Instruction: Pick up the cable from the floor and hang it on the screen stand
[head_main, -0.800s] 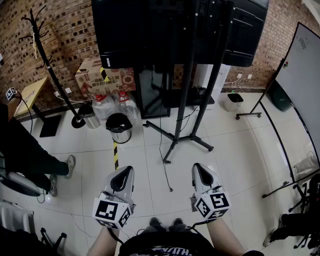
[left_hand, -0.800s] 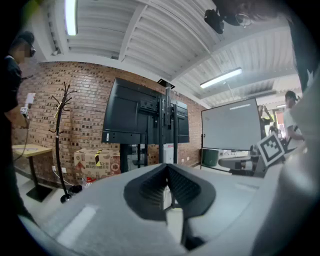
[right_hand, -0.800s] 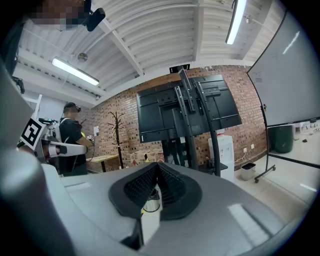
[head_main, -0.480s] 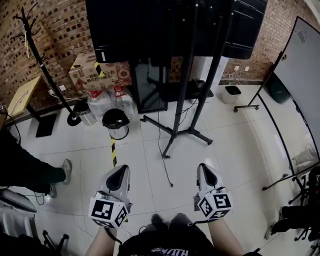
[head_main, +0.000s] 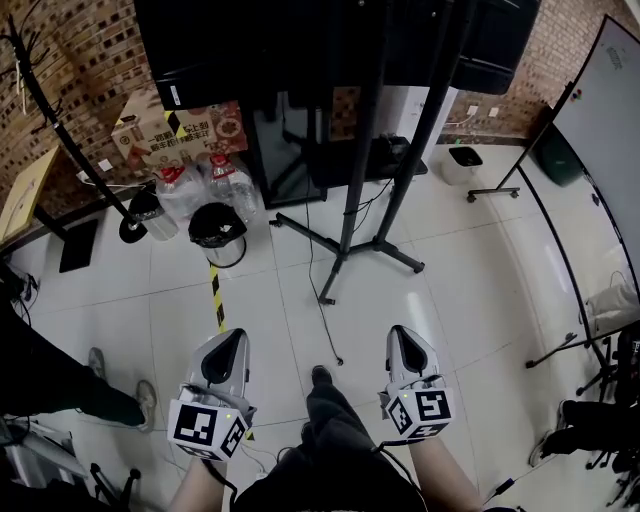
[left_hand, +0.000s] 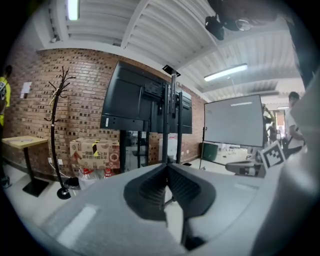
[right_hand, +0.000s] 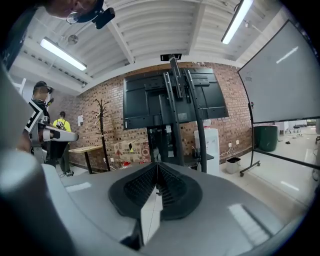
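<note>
A thin dark cable (head_main: 326, 330) lies slack on the glossy white tiled floor (head_main: 470, 280), trailing from the black tubular screen stand (head_main: 350, 200). Nearer, the smooth grey left tongs (head_main: 228, 340) and right tongs (head_main: 403, 335), ribbed black inside, are pressed together, pinching nothing.

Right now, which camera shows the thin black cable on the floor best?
The head view: the thin black cable trails across the white tiles from the black screen stand to a loose end. In both gripper views the grey tongs block the floor, so I cannot make it out.
</note>
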